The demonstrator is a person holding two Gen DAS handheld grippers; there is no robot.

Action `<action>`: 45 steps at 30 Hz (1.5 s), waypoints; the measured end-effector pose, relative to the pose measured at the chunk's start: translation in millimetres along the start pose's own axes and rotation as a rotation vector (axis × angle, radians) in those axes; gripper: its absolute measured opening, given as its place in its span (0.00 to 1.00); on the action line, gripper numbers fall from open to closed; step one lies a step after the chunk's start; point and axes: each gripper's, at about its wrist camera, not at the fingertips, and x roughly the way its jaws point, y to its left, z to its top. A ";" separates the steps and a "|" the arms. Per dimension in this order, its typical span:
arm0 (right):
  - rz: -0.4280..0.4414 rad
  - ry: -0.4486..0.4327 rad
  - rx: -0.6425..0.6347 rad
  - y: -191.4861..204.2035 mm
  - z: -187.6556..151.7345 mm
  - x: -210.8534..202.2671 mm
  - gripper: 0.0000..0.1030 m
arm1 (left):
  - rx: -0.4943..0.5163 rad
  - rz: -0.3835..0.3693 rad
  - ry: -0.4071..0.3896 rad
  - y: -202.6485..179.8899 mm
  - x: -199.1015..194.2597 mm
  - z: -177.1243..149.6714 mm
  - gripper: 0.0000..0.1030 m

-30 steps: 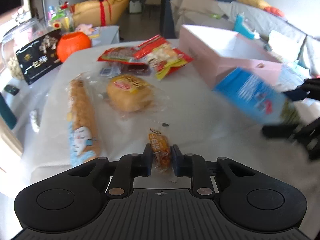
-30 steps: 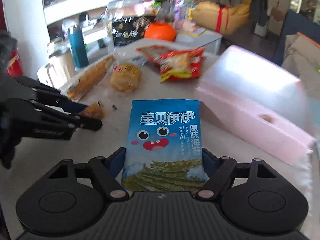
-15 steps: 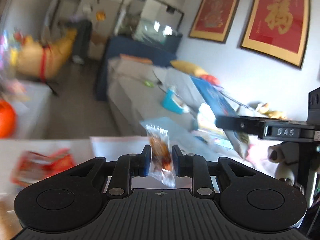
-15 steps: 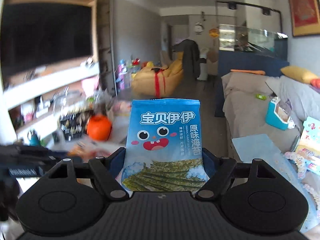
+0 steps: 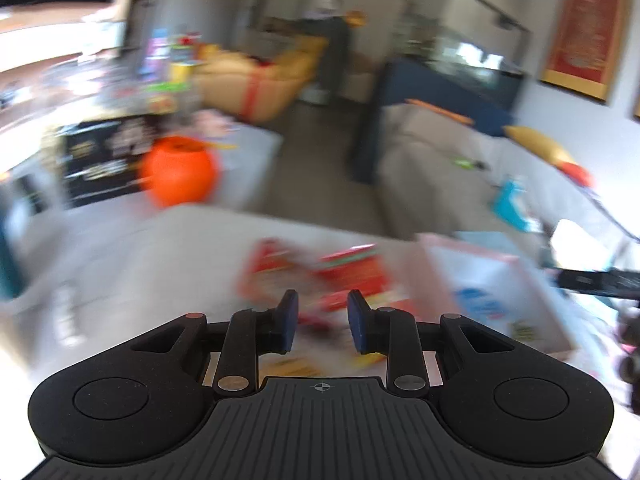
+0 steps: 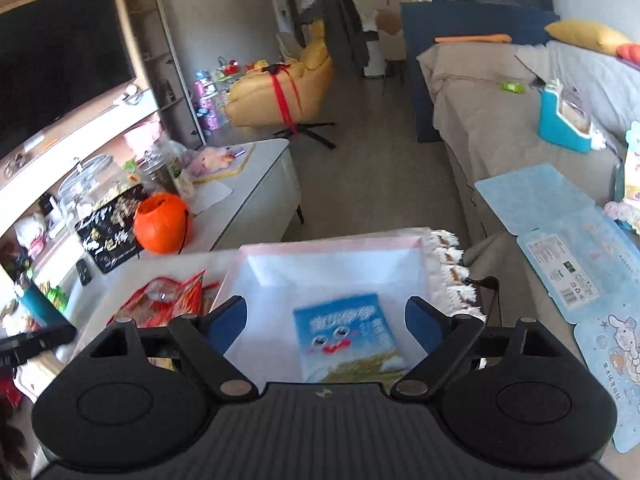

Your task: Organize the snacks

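Right tool [image 6: 326, 326] is opening, nothing clamped; the light, crinkly seaweed packet [image 6: 347, 338] lies in the pink box [image 6: 414, 245]. Left tool [image 5: 322, 321], slightly apart, seems empty; grip the red packets [image 5: 352, 270] at twelve o'clock by an edge.

Blue seaweed snack packet [image 6: 347, 338], printed with a cartoon face and green strips, lying flat and face up on the white floor of the open pink box [image 6: 280, 249], toward its near side. Red snack bags [image 6: 166, 296] lie in a loose heap on the white tabletop just left of the box; blurred in the left wrist view.
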 end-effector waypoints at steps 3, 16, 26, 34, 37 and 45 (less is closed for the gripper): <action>0.007 -0.034 -0.122 31.5 -18.9 -9.6 0.85 | -0.063 0.085 0.019 33.5 -1.7 -10.2 0.30; 0.297 0.147 -0.335 185.7 -99.6 30.6 0.85 | -0.059 0.150 0.044 56.7 -13.9 -34.2 0.30; 0.343 0.288 -0.267 205.1 -114.8 78.6 0.61 | -0.070 0.052 0.051 39.8 -10.6 -30.5 0.30; 0.359 0.294 -0.386 160.5 -143.6 12.7 0.67 | -0.018 -0.043 0.124 1.8 17.8 -49.0 0.30; 0.325 0.203 -0.412 152.7 -127.9 -8.3 0.68 | -0.042 -0.013 0.072 3.6 9.5 -46.9 0.30; 0.157 0.080 -0.370 174.5 -66.2 43.4 0.73 | -0.079 0.010 0.040 18.8 -26.1 -39.6 0.30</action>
